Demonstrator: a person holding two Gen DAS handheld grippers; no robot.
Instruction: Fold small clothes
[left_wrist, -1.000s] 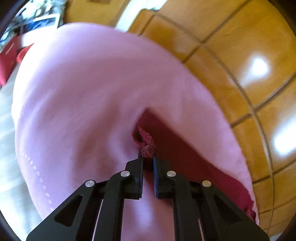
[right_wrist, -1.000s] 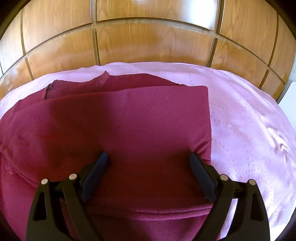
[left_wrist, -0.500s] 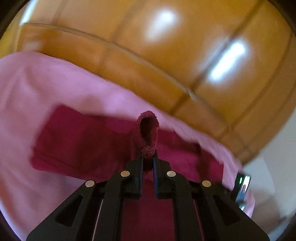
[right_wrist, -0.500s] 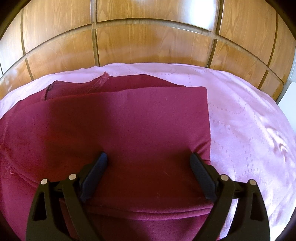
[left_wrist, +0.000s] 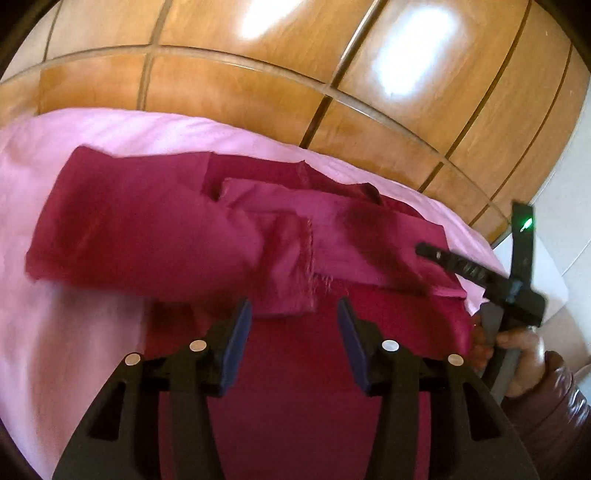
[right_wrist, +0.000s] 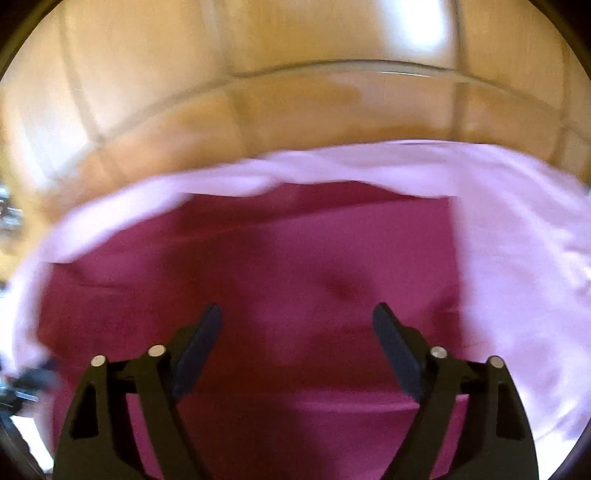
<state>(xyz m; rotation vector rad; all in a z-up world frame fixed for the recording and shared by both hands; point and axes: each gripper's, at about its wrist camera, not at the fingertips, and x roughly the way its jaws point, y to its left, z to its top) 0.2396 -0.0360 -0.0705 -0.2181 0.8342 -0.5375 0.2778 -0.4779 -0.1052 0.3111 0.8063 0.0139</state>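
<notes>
A dark red garment (left_wrist: 155, 229) lies folded on a pink sheet (left_wrist: 74, 332). A sleeve or flap lies folded across its middle. My left gripper (left_wrist: 293, 308) is open and empty just above the garment's near part. My right gripper (right_wrist: 297, 314) is open and empty over the same garment (right_wrist: 295, 258); this view is blurred by motion. The right gripper also shows in the left wrist view (left_wrist: 476, 273), held in a hand at the garment's right edge.
A glossy wooden headboard (left_wrist: 258, 74) runs behind the bed. A white surface (left_wrist: 554, 280) lies at the right past the sheet's edge. The pink sheet (right_wrist: 517, 258) extends to the right of the garment.
My left gripper has opened and let go of the fabric edge it was pinching; the flap now lies on the garment. My right gripper has lifted and shifted, blurring its view.
</notes>
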